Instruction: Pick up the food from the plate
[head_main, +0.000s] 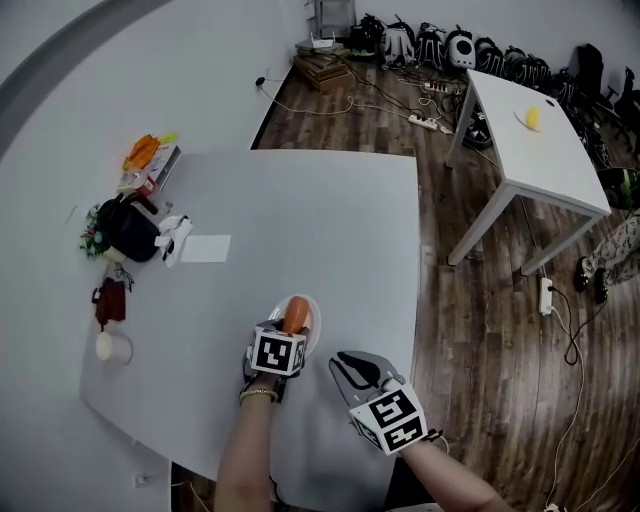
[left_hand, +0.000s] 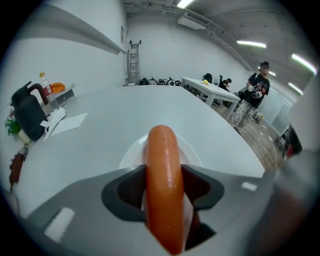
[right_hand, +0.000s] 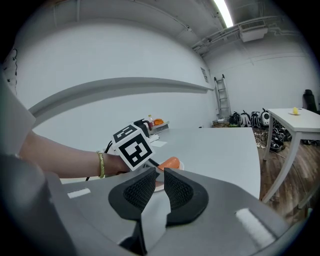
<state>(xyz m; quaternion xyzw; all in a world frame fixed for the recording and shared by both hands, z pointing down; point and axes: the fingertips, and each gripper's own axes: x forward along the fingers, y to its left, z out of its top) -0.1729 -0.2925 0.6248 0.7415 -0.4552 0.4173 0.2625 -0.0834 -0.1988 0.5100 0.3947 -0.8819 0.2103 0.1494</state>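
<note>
The worktop (head_main: 330, 220) lies open beyond and right of the plate (head_main: 314, 322); the left gripper (head_main: 288, 332), clamped on the sausage (head_main: 296, 312), covers its near side. Kettle (head_main: 128, 232), mug (head_main: 113, 347) and paper (head_main: 206, 248) (perhaps a pouch (head_main: 108, 303)) crowd the left edge.

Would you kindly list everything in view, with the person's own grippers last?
Large grey table: one, grey, centre.
Round white plate: one, white, table's near edge.
Smooth orange sausage: one, orange, over plate, gripped.
Black handled container: one, black, table's left edge.
White paper sheet: one, white, beside container.
White side table: one, white, far right.
Left gripper: one, grey, shut on sausage.
Right gripper: one, grey, shut, empty.
</note>
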